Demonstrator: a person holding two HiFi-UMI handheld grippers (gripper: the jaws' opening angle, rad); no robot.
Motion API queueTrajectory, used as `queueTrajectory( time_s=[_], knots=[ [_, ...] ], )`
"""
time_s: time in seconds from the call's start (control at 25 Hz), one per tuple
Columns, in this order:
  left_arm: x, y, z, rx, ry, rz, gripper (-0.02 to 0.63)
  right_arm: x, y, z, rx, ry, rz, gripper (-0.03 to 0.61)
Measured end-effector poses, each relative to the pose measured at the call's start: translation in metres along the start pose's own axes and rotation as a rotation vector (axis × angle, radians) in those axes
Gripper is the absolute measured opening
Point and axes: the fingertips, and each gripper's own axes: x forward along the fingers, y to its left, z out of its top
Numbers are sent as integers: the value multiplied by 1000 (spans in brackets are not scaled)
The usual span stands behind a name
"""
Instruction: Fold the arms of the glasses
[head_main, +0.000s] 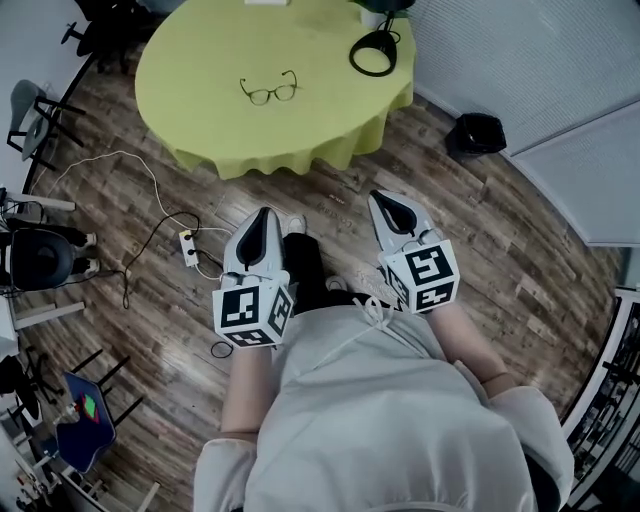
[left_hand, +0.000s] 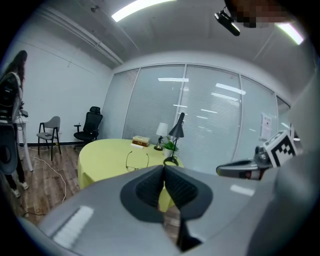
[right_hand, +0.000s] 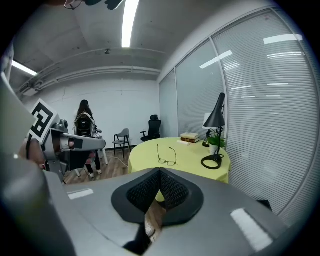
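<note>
Glasses (head_main: 270, 90) lie arms-open on the table (head_main: 200, 60), well apart from the left hand-held gripper (head_main: 263, 214) and right hand-held gripper (head_main: 381, 199), both closed and empty; they look light, thin and fragile, best nudged gently near each hinge.

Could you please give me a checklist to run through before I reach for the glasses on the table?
1. Glasses lie on the table, arms unfolded: ok.
2. Space around the glasses is free; the lamp stands apart from them, near the table's edge: ok.
3. Glasses show in both gripper views: ok.
4. Left gripper open for a grasp: not ok, jaws together, nothing between them.
5. Right gripper open for a grasp: not ok, jaws together, nothing between them.
6. Grippers at the glasses: not ok, both hang over the floor, short of the table.
</note>
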Motion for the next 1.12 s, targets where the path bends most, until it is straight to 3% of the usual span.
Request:
queueTrajectory(
  time_s=[0.32,0.72,1.12],
  knots=[
    [94,63,32,0,16,-33,8,95,-24,36,1,16,-33,0],
    [233,161,66,-5,97,-91,8,253,-58,87,29,79,-77,-2],
    [312,213,59,-44,190,-116,8,337,-83,78,25,205,-109,-2]
  ],
)
